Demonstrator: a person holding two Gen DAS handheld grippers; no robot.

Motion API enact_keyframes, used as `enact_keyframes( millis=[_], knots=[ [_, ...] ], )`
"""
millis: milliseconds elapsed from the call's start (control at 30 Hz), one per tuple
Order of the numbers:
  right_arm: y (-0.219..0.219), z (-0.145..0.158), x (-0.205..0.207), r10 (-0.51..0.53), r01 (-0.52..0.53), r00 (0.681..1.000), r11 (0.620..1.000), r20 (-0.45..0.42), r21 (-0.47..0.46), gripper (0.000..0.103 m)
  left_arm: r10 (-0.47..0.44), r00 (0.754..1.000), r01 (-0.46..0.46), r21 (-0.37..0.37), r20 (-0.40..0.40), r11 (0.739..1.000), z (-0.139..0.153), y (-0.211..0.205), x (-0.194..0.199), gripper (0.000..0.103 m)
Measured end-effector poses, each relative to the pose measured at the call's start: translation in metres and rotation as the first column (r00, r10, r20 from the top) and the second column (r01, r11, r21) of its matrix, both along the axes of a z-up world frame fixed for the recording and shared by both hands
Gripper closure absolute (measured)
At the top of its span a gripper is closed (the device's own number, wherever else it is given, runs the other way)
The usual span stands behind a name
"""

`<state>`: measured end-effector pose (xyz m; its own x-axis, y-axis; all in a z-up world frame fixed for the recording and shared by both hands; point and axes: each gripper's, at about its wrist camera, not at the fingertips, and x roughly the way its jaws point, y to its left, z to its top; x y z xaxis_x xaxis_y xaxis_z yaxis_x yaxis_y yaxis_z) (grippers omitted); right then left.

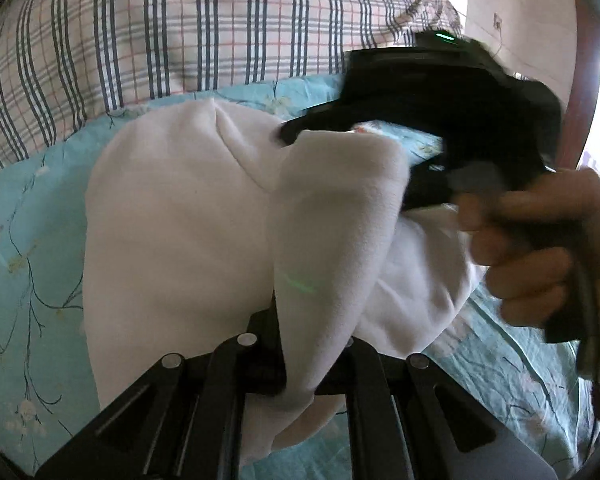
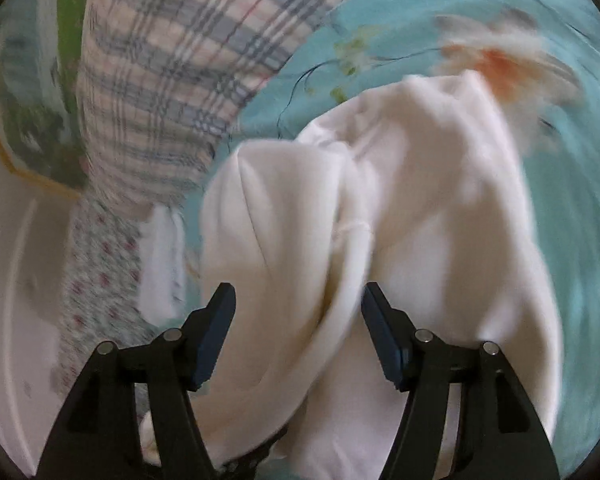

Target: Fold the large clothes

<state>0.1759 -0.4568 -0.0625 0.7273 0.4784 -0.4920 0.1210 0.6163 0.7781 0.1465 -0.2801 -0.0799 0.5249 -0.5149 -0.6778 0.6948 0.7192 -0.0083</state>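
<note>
We hold the soft white fleece garment (image 1: 180, 216) above the turquoise floral bedsheet (image 1: 28, 240): left claw (image 1: 284, 376) pinched on a fold, lifting it; right claw (image 2: 298, 336) gaping around cloth, gripping nothing.

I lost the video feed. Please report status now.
Left gripper shut on white garment. Right gripper open, garment between fingers. Garment bunched on floral bedsheet; plaid quilt behind.
</note>
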Motion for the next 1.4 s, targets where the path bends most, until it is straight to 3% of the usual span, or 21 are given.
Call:
enact_keyframes(
  millis=[33,67,100,133,300,367,433,567,733,867,967,1033,1067,1100,1133,1167,1200,1267,1333,1400],
  knots=[
    [0.006,0.003,0.011,0.018,-0.019,1.0,0.999,-0.008,-0.049,0.039,-0.006,1.0,0.006,0.009,0.011,1.0,0.001,-0.002,-0.003,0.097],
    [0.01,0.004,0.017,0.026,-0.027,1.0,0.996,-0.015,-0.085,0.058,-0.01,1.0,0.009,0.021,0.023,1.0,0.001,-0.004,-0.005,0.097],
    [0.014,0.006,0.024,0.036,-0.04,0.999,0.991,-0.03,-0.129,0.092,-0.011,1.0,0.011,0.026,0.029,1.0,0.002,-0.008,-0.007,0.097],
    [0.017,0.01,0.028,0.05,-0.054,0.998,0.987,-0.031,-0.153,0.096,-0.014,0.999,0.013,0.027,0.032,1.0,0.005,-0.009,-0.007,0.097],
    [0.001,0.055,-0.006,0.058,-0.025,0.986,0.979,0.159,-0.204,0.096,-0.05,0.998,0.052,-0.071,0.03,0.996,0.04,-0.014,-0.012,0.097],
    [-0.014,0.064,-0.022,0.024,0.021,0.983,0.971,0.184,-0.238,0.096,-0.093,0.996,0.092,-0.111,-0.006,0.99,0.045,-0.027,-0.011,0.096],
    [-0.029,0.056,-0.023,-0.01,0.048,0.988,0.968,0.151,-0.247,0.096,-0.116,0.992,0.11,-0.109,-0.045,0.988,0.037,-0.043,-0.007,0.096],
    [-0.056,0.014,-0.018,-0.079,0.081,0.997,0.957,0.021,-0.279,0.096,-0.151,0.974,0.135,-0.103,-0.169,0.986,0.001,-0.07,0.003,0.096],
    [-0.07,-0.017,-0.024,-0.112,0.112,0.994,0.965,0.016,-0.235,0.096,-0.165,0.974,0.156,-0.071,-0.155,0.985,-0.014,-0.077,-0.001,0.096],
    [-0.064,-0.012,-0.022,-0.122,0.121,0.992,0.956,0.012,-0.268,0.089,-0.169,0.968,0.156,-0.082,-0.185,0.984,-0.013,-0.073,0.004,0.094],
    [-0.059,-0.003,-0.028,-0.129,0.125,0.992,0.946,0.005,-0.298,0.083,-0.178,0.954,0.154,-0.117,-0.241,0.981,-0.006,-0.064,0.003,0.086],
    [-0.056,0.002,-0.035,-0.141,0.133,0.99,0.935,0.001,-0.329,0.07,-0.199,0.943,0.163,-0.151,-0.266,0.975,0.001,-0.052,-0.006,0.066],
    [-0.055,0.007,-0.041,-0.149,0.141,0.989,0.926,0.005,-0.351,0.058,-0.208,0.94,0.167,-0.166,-0.27,0.972,0.006,-0.045,-0.011,0.06],
    [-0.054,0.009,-0.045,-0.152,0.145,0.988,0.921,0.008,-0.361,0.043,-0.21,0.942,0.167,-0.175,-0.263,0.97,0.013,-0.035,-0.017,0.045],
    [-0.053,0.013,-0.051,-0.162,0.153,0.987,0.914,0.009,-0.376,0.035,-0.204,0.949,0.163,-0.182,-0.24,0.97,0.022,-0.022,-0.024,0.031],
    [-0.051,0.016,-0.056,-0.171,0.16,0.985,0.906,0.009,-0.392,0.025,-0.194,0.958,0.154,-0.192,-0.213,0.969,0.031,-0.009,-0.029,0.026],
    [-0.05,0.018,-0.061,-0.168,0.159,0.986,0.904,0.012,-0.398,0.024,-0.182,0.964,0.142,-0.201,-0.195,0.969,0.037,0.003,-0.03,0.018],
    [-0.05,0.018,-0.066,-0.145,0.138,0.989,0.912,0.01,-0.387,0.024,-0.14,0.973,0.101,-0.208,-0.183,0.973,0.046,0.02,-0.024,0.014],
    [-0.049,0.014,-0.065,-0.121,0.109,0.993,0.921,-0.009,-0.374,0.024,-0.066,0.976,0.019,-0.219,-0.209,0.976,0.047,0.041,-0.006,0.012],
    [-0.047,0.009,-0.062,-0.112,0.093,0.993,0.924,-0.029,-0.37,0.024,-0.016,0.962,-0.051,-0.236,-0.274,0.97,0.04,0.051,0.021,0.012]
  ],
)
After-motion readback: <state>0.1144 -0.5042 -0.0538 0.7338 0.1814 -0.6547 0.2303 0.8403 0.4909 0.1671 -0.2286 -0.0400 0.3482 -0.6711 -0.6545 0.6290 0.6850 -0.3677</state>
